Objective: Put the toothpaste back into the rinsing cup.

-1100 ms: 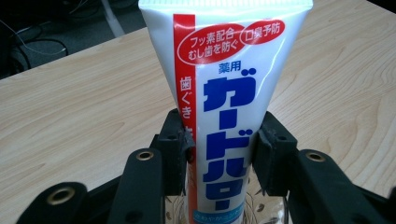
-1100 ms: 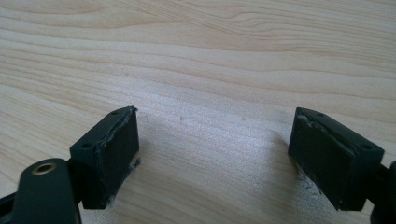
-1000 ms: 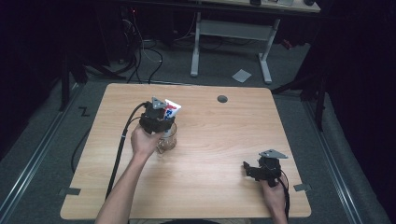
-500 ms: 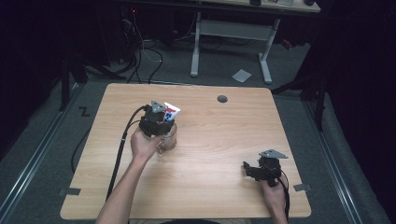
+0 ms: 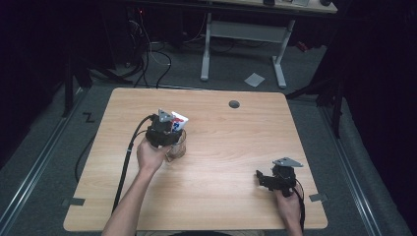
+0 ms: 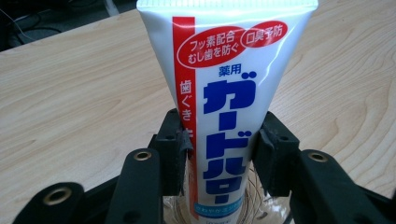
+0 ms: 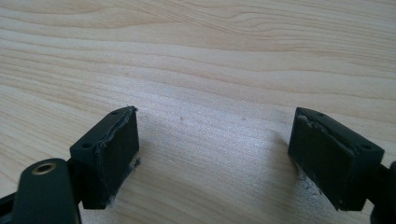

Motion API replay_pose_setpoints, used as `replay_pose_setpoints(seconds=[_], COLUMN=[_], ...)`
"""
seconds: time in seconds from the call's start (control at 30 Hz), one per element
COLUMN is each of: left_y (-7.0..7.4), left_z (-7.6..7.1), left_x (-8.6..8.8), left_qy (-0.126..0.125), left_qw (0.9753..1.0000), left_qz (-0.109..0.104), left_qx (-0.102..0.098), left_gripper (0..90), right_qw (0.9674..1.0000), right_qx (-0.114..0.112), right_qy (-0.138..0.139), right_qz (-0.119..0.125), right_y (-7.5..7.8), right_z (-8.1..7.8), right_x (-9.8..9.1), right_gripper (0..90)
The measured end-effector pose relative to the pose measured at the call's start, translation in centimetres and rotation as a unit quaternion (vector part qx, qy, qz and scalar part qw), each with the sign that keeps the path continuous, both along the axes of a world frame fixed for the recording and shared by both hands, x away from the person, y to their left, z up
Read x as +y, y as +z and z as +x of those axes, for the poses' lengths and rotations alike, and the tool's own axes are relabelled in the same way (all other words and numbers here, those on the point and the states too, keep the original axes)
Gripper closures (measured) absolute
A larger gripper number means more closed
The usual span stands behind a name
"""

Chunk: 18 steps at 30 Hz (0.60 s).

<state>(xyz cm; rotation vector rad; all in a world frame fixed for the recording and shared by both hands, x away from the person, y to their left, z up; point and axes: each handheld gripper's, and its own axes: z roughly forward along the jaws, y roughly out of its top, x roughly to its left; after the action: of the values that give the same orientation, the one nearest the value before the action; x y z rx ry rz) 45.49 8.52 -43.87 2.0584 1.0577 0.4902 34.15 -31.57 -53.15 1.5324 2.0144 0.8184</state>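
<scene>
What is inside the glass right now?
The toothpaste tube stands in the glass, its lower end down inside, with the left tool around its sides. The glass bottom is hidden by the tube and tool.

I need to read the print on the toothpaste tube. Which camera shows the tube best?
The left gripper view: the toothpaste tube stands close up between the black jaws, its blue and red print sharp, its lower end in a clear glass. The high view shows it small, partly behind the left gripper.

High view looks down on the table; gripper views skim its wood closely.
</scene>
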Motion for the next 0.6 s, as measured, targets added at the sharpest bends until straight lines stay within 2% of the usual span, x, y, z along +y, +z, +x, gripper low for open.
replay_pose_setpoints(seconds=[0.3, 0.6], left_y=[-0.68, -0.92], left_z=[-0.16, -0.35], left_x=[0.26, 0.45], left_qy=[0.004, 0.006], left_qw=[1.0, 1.0], left_qz=[0.0, 0.0], left_qx=[0.007, 0.006], left_gripper=[58.4, 57.5], right_qw=[1.0, 1.0], right_qx=[0.0, 0.0], right_qy=[0.0, 0.0], right_qz=[0.0, 0.0], right_y=[0.0, 0.0], right_z=[0.0, 0.0], right_x=[0.0, 0.0], right_gripper=[16.0, 16.0])
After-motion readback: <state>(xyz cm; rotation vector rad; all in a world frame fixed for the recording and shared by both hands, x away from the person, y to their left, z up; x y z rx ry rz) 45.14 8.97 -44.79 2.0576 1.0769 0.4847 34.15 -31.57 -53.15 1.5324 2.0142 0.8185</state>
